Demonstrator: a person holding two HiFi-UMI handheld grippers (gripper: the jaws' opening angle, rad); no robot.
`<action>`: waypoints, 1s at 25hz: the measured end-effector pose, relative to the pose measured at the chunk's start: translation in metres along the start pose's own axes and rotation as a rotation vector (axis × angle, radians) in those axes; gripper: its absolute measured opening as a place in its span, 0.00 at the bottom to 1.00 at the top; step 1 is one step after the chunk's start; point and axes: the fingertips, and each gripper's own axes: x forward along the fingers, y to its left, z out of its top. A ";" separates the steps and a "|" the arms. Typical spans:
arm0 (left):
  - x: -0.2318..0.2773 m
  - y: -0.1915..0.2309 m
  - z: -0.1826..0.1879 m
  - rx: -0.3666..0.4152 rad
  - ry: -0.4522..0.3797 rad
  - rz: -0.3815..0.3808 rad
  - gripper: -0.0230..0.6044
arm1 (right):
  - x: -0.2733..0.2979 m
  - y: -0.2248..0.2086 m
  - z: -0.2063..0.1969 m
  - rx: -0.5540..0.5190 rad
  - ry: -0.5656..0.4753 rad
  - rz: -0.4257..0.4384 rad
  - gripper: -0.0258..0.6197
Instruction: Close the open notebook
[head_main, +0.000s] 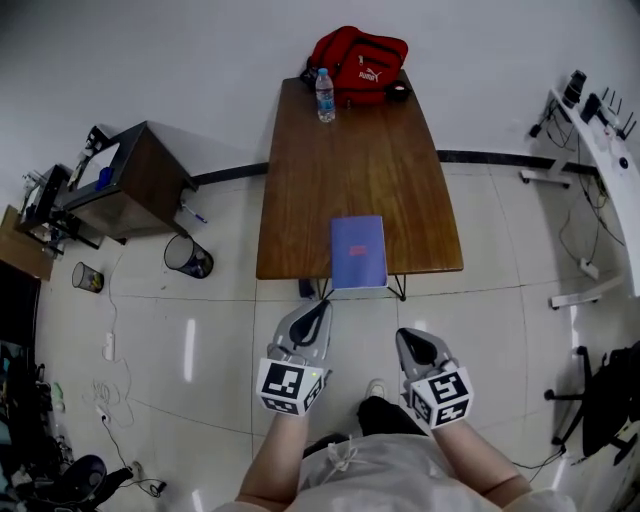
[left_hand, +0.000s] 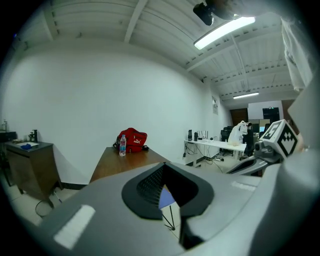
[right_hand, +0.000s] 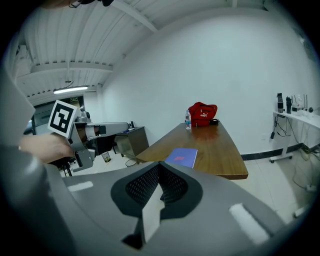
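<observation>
A blue notebook (head_main: 358, 252) lies closed and flat on the brown table (head_main: 350, 150), at the table's near edge. It also shows ahead in the right gripper view, as the notebook (right_hand: 182, 157). My left gripper (head_main: 318, 308) hangs in the air short of the table edge, below and left of the notebook, with its jaws shut on nothing. My right gripper (head_main: 412, 340) is lower and to the right, over the floor, jaws together and empty. Neither gripper touches the notebook.
A red bag (head_main: 358, 62) and a water bottle (head_main: 325, 96) stand at the table's far end. A dark cabinet (head_main: 130, 180) and a waste bin (head_main: 187, 256) are at the left. A white desk (head_main: 600, 150) and a chair (head_main: 610, 400) are at the right.
</observation>
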 end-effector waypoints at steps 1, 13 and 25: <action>-0.011 0.000 -0.003 -0.005 -0.001 0.000 0.05 | -0.003 0.008 -0.003 -0.007 0.003 0.002 0.05; -0.185 -0.005 -0.029 -0.010 -0.061 -0.043 0.05 | -0.061 0.142 -0.032 -0.078 -0.044 -0.080 0.05; -0.310 -0.035 -0.040 0.012 -0.097 -0.125 0.05 | -0.143 0.239 -0.059 -0.123 -0.086 -0.194 0.05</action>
